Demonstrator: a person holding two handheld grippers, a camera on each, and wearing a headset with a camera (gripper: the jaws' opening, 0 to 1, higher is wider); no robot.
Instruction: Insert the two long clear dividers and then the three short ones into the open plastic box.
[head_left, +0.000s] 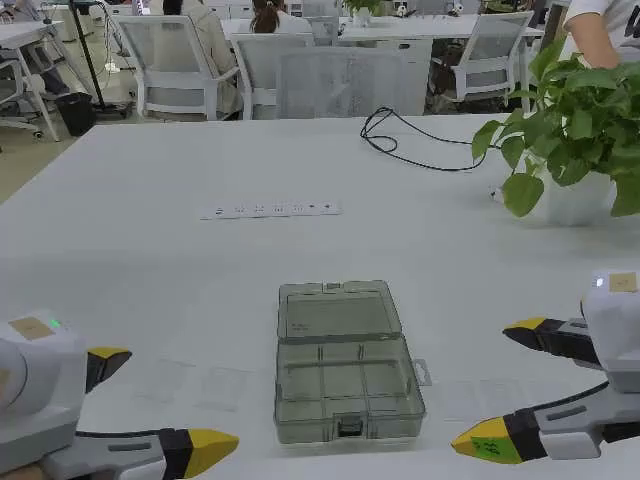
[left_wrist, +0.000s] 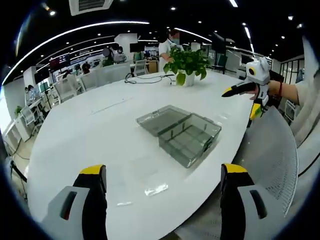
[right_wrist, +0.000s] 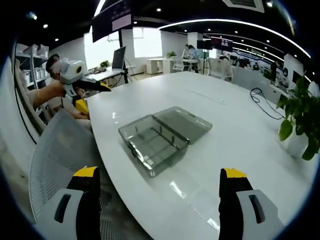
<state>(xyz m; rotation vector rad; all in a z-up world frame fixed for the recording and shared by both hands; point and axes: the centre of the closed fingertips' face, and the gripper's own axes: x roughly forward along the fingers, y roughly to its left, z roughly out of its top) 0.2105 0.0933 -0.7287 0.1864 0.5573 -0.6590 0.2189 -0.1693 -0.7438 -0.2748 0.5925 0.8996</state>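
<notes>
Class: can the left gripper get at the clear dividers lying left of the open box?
Probably yes: the left gripper is open, and the clear dividers lie flat on bare table just ahead of it, nothing covering them.

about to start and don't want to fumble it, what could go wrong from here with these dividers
The clear dividers lie flat on the white table and barely show, so the open jaws of the left gripper may skid over them.
They sit close to the table's near edge; a nudge could push one off.
The open box is unheld and may slide when a divider is pressed in.
</notes>
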